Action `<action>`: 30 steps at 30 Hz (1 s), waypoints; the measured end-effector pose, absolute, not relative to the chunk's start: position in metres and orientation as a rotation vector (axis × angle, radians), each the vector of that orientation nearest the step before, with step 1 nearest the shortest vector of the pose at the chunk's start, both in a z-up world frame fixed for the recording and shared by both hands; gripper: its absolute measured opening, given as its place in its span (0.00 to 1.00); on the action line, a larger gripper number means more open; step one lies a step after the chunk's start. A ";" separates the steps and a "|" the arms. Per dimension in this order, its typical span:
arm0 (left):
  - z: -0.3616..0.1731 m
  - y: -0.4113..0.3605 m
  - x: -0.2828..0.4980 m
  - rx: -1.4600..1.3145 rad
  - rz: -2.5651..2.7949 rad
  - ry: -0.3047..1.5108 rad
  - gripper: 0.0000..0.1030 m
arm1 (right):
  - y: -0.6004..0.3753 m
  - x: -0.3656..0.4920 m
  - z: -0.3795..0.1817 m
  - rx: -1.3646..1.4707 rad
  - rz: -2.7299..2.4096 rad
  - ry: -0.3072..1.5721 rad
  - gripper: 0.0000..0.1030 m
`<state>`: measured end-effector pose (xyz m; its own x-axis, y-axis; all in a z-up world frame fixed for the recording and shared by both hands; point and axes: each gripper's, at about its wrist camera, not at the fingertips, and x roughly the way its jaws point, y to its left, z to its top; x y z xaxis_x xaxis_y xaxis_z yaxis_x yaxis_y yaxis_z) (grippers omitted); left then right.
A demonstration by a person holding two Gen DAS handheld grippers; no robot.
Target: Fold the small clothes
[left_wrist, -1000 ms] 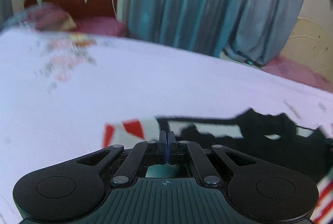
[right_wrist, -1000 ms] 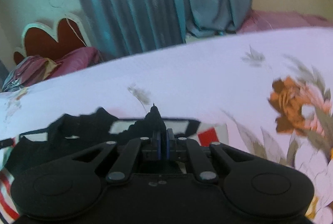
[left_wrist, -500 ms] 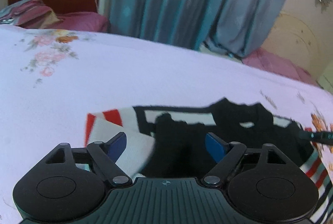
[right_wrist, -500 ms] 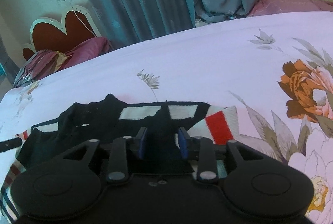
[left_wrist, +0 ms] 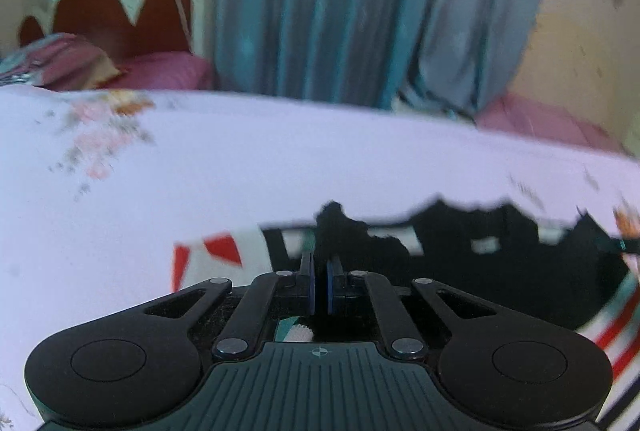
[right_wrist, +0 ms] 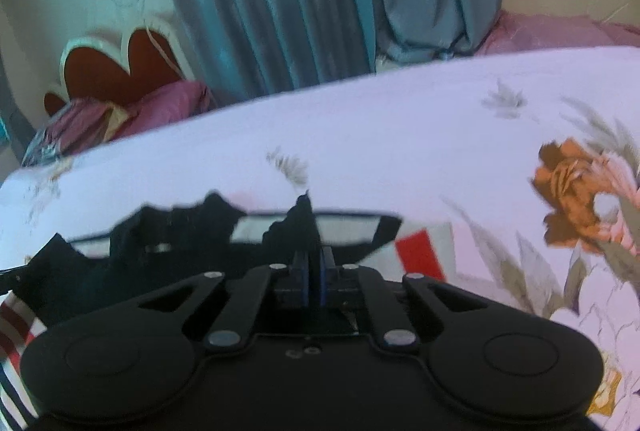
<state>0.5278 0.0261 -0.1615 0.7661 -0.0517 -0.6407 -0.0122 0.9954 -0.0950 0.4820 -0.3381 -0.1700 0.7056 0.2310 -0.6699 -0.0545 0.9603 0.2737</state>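
Change since half a second ago: both sets of jaws were spread over the black fabric then, and are now clamped on it. The left gripper [left_wrist: 319, 289] is closed on a pinch of the garment [left_wrist: 480, 271], with a black tuft standing up just beyond its tips. The right gripper [right_wrist: 314, 281] is likewise clenched on the garment [right_wrist: 180, 255], and a peak of cloth is drawn up between its pads. Both views are motion-blurred, so a lift is likely under way.

Judged meaning: the two far-edge grasp points are secured, so the next fold can be carried out by raising that edge and bringing it over. The fold itself is not yet made.

Garment position: spread on the bedsheet [left_wrist: 280, 171], directly ahead of both grippers. It is black with white panels; a red-and-white sleeve end [left_wrist: 212, 251] lies to the left in the left view, and red-white-dark stripes show at the near right edge.

Surroundings: a floral print [right_wrist: 580, 199] on the sheet to the right, a teal curtain [left_wrist: 340, 11] far behind, a scalloped headboard [left_wrist: 124, 15] and a pink pillow [left_wrist: 160, 75] at far left.

Obstructions: nothing lies on the sheet around the garment. Risk is seen only in thin pinches slipping or the cloth bunching unevenly.
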 end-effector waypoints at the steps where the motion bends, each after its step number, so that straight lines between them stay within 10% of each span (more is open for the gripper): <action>1: -0.160 0.028 0.531 -0.102 -0.010 0.691 0.04 | -0.338 0.483 -0.167 0.243 0.154 0.758 0.05; 11: -0.194 0.024 0.533 -0.026 0.097 0.732 0.06 | -0.342 0.489 -0.187 0.201 0.086 0.821 0.10; 16: -0.166 0.028 0.506 -0.111 0.109 0.677 0.51 | -0.338 0.466 -0.162 0.208 0.114 0.758 0.18; 30: -0.194 -0.019 0.455 -0.040 -0.063 0.772 0.55 | -0.249 0.416 -0.178 0.064 0.313 0.814 0.15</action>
